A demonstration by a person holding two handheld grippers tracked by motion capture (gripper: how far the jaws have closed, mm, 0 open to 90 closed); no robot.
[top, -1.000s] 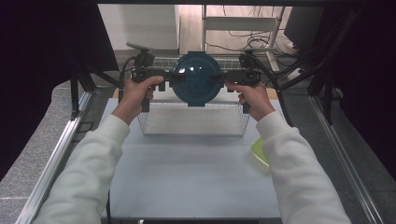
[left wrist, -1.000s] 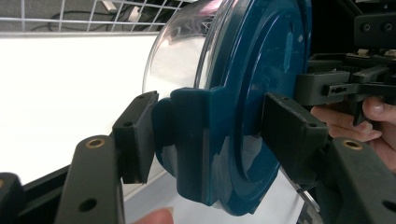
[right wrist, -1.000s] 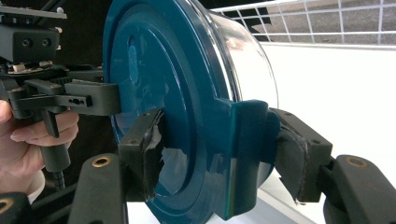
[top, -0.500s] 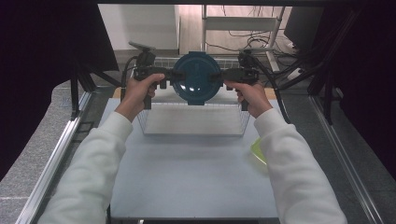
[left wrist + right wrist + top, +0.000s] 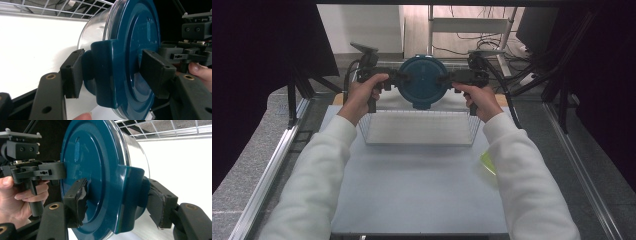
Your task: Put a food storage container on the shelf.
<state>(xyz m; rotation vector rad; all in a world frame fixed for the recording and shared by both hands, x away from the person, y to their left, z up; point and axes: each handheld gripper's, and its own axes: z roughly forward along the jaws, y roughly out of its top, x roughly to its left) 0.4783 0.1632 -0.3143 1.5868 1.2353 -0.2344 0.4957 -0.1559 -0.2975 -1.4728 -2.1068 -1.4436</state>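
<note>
A round clear container with a dark blue lid (image 5: pixel 424 82) hangs in the air over the far end of a wire basket (image 5: pixel 419 142), tipped so the lid faces the camera. My left gripper (image 5: pixel 404 79) is shut on the lid's left clip and my right gripper (image 5: pixel 443 79) on the opposite clip. In the left gripper view the pads of the left gripper (image 5: pixel 115 72) press both sides of the blue clip (image 5: pixel 105 75), with the clear body (image 5: pixel 96 30) behind. In the right gripper view the right gripper (image 5: pixel 118 203) clamps the other clip (image 5: pixel 130 200).
The basket stands on a pale mat (image 5: pixel 417 190) at the table's far side, and its inside looks bare. A yellow-green object (image 5: pixel 488 162) lies on the mat by the right sleeve. Metal rails run along both table edges. Cables and a shelf lie beyond the table.
The container has tipped slightly, so its lid faces the camera more squarely. Both hands have stayed almost where they were, still gripping it.
</note>
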